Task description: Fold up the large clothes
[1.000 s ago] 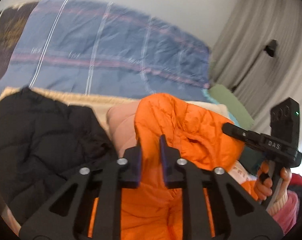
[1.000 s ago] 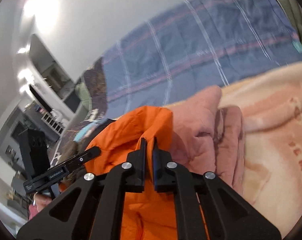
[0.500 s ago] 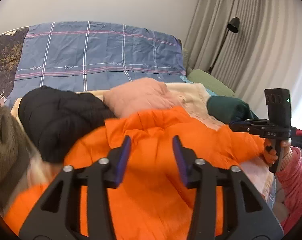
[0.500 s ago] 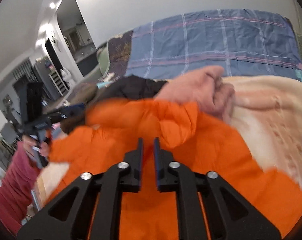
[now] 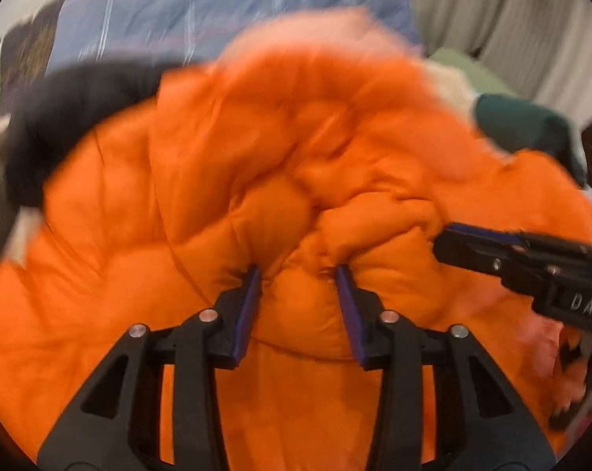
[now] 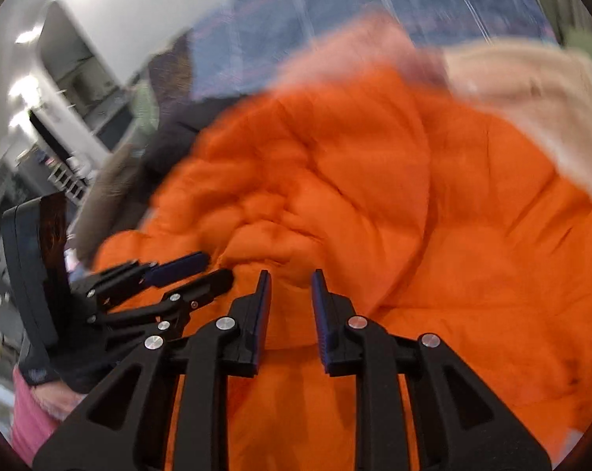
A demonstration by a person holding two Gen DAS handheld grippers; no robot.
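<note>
A puffy orange jacket (image 5: 296,165) lies crumpled on the bed and fills most of both wrist views, also as the orange jacket (image 6: 374,180). My left gripper (image 5: 298,274) is pushed down into it. Its jaws are closing, and a bulge of orange fabric sits between them. The pads are not clamped tight. My right gripper (image 6: 291,276) is just to its right, with its jaws slightly apart over another fold of the jacket. Each gripper shows in the other's view: the right gripper (image 5: 472,243) and the left gripper (image 6: 201,271). Both views are blurred by motion.
A black jacket (image 5: 80,110) lies left of the orange one, with a pink garment (image 5: 315,35) and a cream one (image 6: 531,90) behind. A dark green garment (image 5: 527,125) is at the right. A blue plaid cover (image 5: 217,8) lies at the back. A pink sleeve (image 6: 29,424) holds the left gripper.
Both grippers let go of the raised orange jacket and opened. It dropped onto the bed. Both then came down into its folds, close together.
</note>
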